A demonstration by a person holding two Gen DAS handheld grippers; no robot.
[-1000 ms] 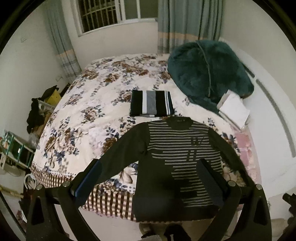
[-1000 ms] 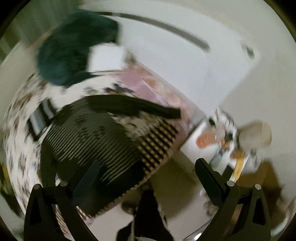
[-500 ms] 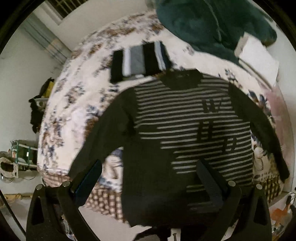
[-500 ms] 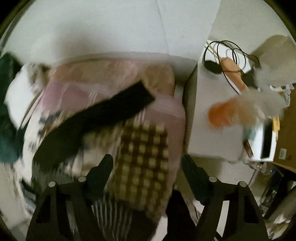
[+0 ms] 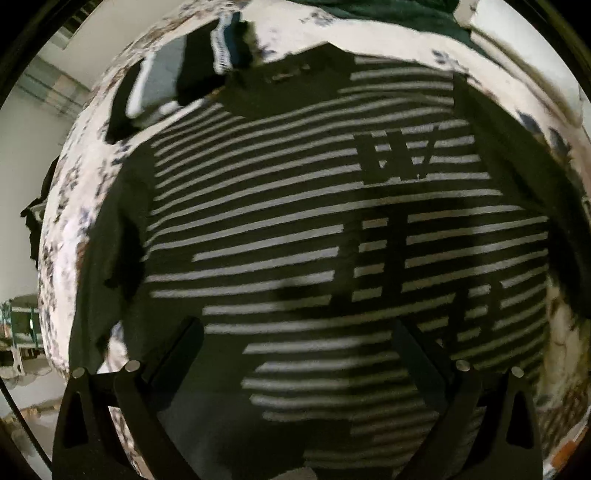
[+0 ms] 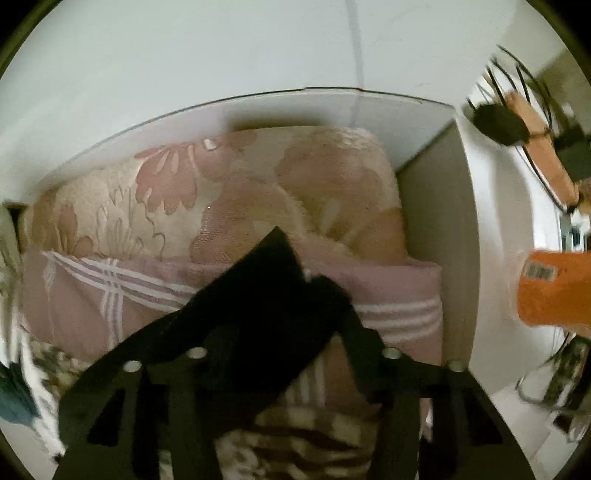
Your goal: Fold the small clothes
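Note:
A black sweater with white stripes lies flat, front up, on the floral bedspread and fills the left wrist view. My left gripper hovers close over its lower body, jaws wide open with nothing between them. In the right wrist view the sweater's black sleeve end lies across the pink striped bedding. My right gripper points down over that cuff. Its jaws are closing with the cuff between them. The dark fingers blend into the dark cloth, and I see no pinch.
A folded black, grey and white striped garment lies just beyond the sweater's collar. A teal blanket sits at the far edge. A pink floral pillow meets the white headboard. A white bedside table with cables and an orange item stands to the right.
Both grippers have dropped toward the bed. The sweater now fills the left view. The right gripper rolled, came down over the sleeve end, and its jaws narrowed.

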